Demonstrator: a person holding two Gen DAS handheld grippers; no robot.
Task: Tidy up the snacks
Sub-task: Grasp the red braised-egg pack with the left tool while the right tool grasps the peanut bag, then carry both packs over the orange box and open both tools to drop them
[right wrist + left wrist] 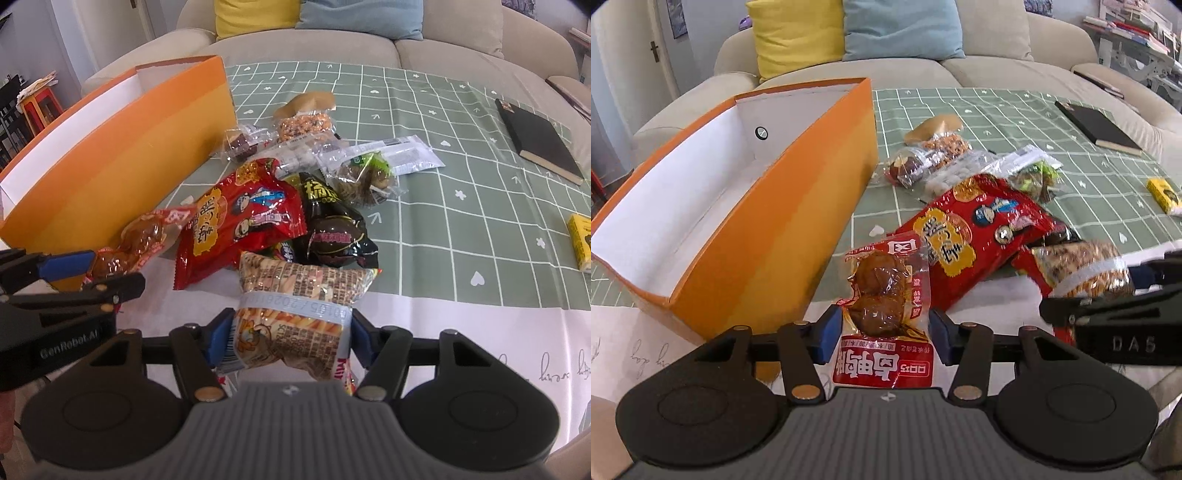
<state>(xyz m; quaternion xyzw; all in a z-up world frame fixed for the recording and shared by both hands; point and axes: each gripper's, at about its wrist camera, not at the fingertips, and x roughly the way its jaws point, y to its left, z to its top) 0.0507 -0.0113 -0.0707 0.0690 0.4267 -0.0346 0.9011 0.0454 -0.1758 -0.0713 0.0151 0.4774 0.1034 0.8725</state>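
My left gripper is shut on a red-and-clear braised meat packet, held just right of the open orange box, whose white inside looks bare. My right gripper is shut on a tan printed snack bag, seen at the right in the left wrist view. A big red snack bag and a black packet lie just beyond. The left gripper with its meat packet shows at the left of the right wrist view.
Several clear-wrapped snacks lie on the green checked tablecloth behind the pile. A black notebook lies far right and a yellow pack at the right edge. A beige sofa with cushions stands behind.
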